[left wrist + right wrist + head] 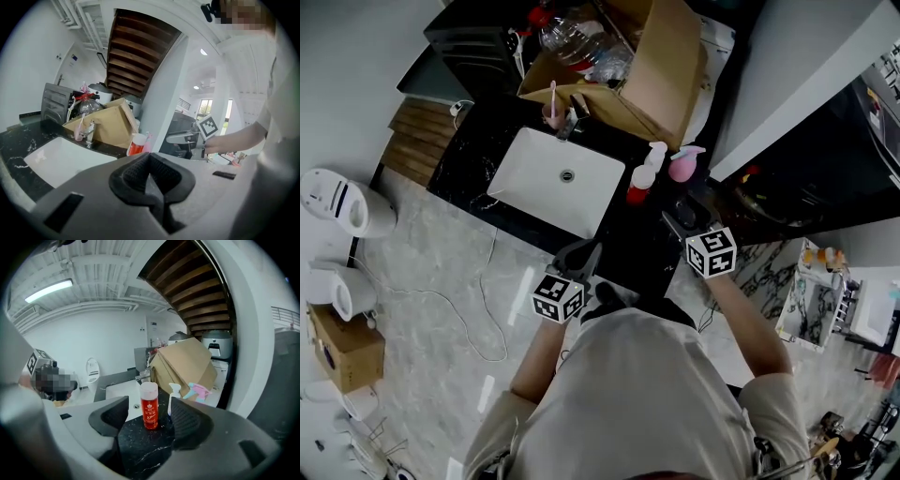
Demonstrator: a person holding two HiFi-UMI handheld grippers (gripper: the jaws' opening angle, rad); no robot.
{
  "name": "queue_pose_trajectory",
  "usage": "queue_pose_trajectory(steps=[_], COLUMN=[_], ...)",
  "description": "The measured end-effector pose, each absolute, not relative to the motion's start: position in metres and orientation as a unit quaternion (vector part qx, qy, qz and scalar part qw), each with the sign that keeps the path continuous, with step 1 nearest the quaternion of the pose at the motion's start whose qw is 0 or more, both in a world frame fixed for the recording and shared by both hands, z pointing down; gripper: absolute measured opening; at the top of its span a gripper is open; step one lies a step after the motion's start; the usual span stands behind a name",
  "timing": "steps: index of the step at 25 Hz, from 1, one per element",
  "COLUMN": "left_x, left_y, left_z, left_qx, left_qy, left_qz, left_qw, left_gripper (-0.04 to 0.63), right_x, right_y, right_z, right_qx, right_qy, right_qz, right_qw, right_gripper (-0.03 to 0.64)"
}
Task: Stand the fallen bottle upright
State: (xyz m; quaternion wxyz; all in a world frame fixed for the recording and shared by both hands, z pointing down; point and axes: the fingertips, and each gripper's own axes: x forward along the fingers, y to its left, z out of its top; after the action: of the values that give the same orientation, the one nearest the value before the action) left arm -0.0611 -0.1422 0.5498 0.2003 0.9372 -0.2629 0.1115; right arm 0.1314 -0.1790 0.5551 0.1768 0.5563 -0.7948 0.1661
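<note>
**Red bottle upright on the counter, right jaws wide and clear of it**

My right gripper [147, 420] is spread wide and has nothing in its grasp. In the right gripper view the red bottle [149, 405] shows in the gap between the two pads, but it stands out ahead of them and neither pad touches it. The bottle is upright, white cap on top, on the black marble counter [140, 446], just beside the corner of the white sink [119, 390].

My left gripper [151, 180] is clenched. Its pads meet with nothing between them.

From the head view, the right arm reaches forward over the counter, with the gripper angled slightly down toward the back wall and the bottle a little beyond its tips. The left one is held low and close to my body, at the counter's front edge by the sink.

Just behind the red bottle stand a white spray bottle [174, 397] and a pink spray bottle [199, 391], close together. A large cardboard box [185, 364] leans behind them at the back of the counter, and the faucet [569, 122] rises at the sink's far rim. Nothing lies between the right jaws and the red bottle.
</note>
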Motion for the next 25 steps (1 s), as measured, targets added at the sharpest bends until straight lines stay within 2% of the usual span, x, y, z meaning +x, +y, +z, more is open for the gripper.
queue_pose_trajectory(steps=[9,16,20,25], left_x=[-0.045,-0.046,-0.048,-0.048], left_y=[-0.132,-0.12,-0.116,-0.109], left_z=[0.519,0.497,0.485,0.475], left_qx=[0.941,0.939,0.936,0.935], left_qy=[-0.272,-0.292,-0.305,-0.315], left_qz=[0.095,0.087,0.08,0.072], left_qw=[0.175,0.161,0.156,0.146], left_gripper=[0.008,0.008,0.008,0.008], right_x=[0.157,0.151,0.143,0.14], right_y=[-0.143,-0.12,-0.109,-0.1], right_z=[0.521,0.495,0.476,0.468], right_qx=[0.578,0.551,0.534,0.522], right_qy=[-0.783,-0.809,-0.827,-0.837], right_qz=[0.16,0.156,0.13,0.13], right_qw=[0.167,0.13,0.115,0.1], right_gripper=[0.192,0.152,0.097,0.064])
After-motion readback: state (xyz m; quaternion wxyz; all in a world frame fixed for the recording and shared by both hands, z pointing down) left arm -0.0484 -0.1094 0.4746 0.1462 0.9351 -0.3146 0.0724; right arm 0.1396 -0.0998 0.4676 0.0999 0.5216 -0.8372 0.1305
